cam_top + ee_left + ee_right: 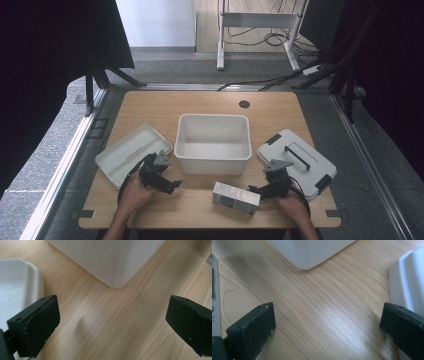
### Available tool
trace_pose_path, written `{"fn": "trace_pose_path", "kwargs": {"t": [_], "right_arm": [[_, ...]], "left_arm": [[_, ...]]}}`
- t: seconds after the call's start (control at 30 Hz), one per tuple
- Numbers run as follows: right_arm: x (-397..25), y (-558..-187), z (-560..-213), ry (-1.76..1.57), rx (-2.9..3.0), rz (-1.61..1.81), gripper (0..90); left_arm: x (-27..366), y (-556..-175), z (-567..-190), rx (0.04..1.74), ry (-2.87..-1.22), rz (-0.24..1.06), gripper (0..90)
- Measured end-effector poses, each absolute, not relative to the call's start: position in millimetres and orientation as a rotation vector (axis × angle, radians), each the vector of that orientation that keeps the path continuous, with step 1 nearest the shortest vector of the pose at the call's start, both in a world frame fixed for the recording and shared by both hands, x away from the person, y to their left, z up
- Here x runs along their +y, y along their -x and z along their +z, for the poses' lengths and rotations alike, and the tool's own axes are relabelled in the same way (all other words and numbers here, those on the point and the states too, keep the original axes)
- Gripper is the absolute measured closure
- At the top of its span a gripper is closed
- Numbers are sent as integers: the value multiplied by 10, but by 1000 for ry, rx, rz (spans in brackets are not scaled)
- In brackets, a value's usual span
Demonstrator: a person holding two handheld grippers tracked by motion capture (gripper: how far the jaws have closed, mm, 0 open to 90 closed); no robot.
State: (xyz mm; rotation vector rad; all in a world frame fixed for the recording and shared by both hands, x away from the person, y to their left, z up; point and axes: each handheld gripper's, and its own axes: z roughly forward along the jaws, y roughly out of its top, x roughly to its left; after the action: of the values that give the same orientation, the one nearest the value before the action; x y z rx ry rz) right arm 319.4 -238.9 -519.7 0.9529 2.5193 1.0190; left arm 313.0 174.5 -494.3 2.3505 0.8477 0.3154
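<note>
A white open-topped bin [212, 165] stands at the middle of the wooden table [200, 105], with nothing visible inside. A small grey-and-white box [236, 198] lies in front of it near the front edge. My left gripper [170, 186] is held left of the box, open over bare wood. In the left gripper view this gripper [112, 325] faces the bin's corner [112, 262]. My right gripper [254, 190] sits just right of the box, also open. In the right gripper view it [327, 327] has nothing between its jaws, and the box's edge [214, 290] shows at the left.
A shallow white tray [131, 152] lies left of the bin, and its edge [17, 282] is close to my left jaw. A white lid [295, 157] with a black handle lies to the right, its rim [409, 282] beside my right jaw. Cables run across the floor beyond the table.
</note>
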Motion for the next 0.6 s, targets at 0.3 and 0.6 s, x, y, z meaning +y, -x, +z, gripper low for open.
{"fn": "trace_pose_path", "kwargs": {"t": [0.3,0.6], "right_arm": [[-2390,-3189,-5195,-958,2515,1019,0],[-2391,-3184,-5090,-940,2507,1022,2]], "left_arm": [[1713,-3043,-5184,883,-2316,276,0],[1739,-3006,-5220,886,-2270,291,0]]}}
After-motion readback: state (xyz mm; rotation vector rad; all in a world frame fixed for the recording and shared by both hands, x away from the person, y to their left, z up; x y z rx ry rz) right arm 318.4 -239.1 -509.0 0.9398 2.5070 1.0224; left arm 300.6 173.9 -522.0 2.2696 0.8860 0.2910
